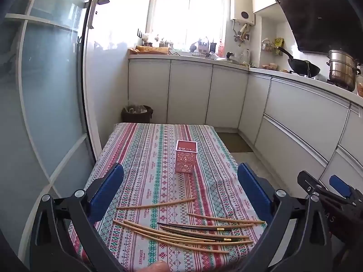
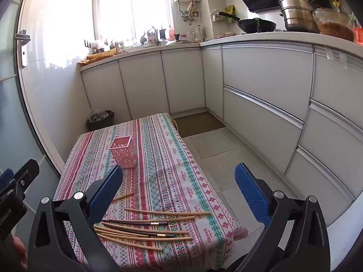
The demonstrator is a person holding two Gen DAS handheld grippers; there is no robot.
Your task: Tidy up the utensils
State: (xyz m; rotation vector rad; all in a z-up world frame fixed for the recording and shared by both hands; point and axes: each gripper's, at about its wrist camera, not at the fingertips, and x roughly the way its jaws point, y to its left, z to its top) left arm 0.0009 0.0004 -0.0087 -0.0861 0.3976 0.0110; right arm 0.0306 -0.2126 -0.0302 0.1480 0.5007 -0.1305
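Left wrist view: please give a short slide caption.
Open left gripper above scattered chopsticks, pink holder beyond.

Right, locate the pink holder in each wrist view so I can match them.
Left wrist view: pink holder stands centre frame, upright on the striped tablecloth, beyond the chopsticks.
Right wrist view: pink holder sits left of centre, above the left blue pad.
Shared landmark: the dark bin past the table's far end.

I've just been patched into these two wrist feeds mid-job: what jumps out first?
A scatter of chopsticks, mostly light wood with two dark ones, lies loose along the near edge of the striped tablecloth. Behind them, mid-table, stands an empty pink holder, upright. The left gripper and right gripper hover wide open above the near end, holding nothing.
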